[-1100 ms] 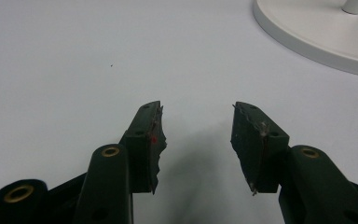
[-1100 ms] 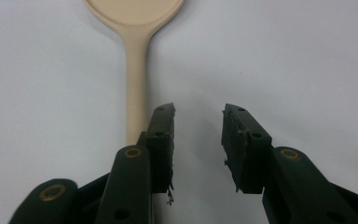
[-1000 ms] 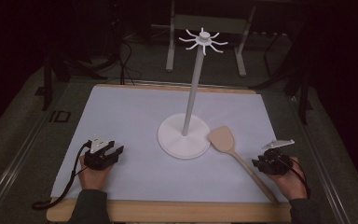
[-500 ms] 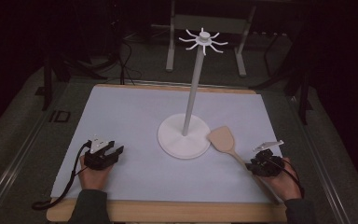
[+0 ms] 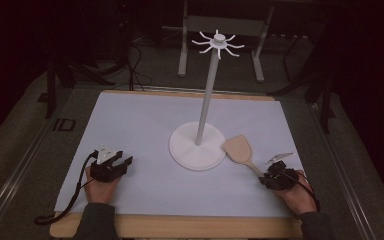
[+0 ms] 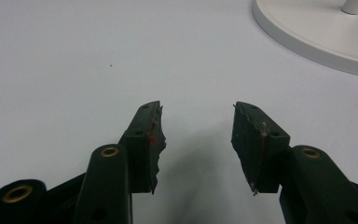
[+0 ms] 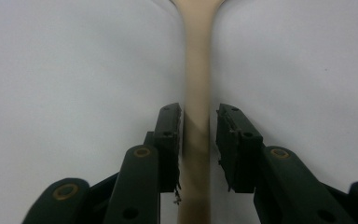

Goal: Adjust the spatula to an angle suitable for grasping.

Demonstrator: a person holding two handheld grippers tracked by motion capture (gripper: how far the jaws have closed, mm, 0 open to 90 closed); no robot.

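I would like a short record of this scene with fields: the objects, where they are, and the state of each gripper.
surface: white mat on a wooden board
stand: white hook stand, upright, round base near the mat's centre
utensil: wooden spatula, flat on the mat, blade beside the stand's base
left gripper: jaws wide open, nothing between them
right gripper: jaws astride the spatula handle, a narrow gap visible at one side, not yet clamped

Dim lab: cables (image 5: 130, 60), metal stands (image 5: 220, 25).
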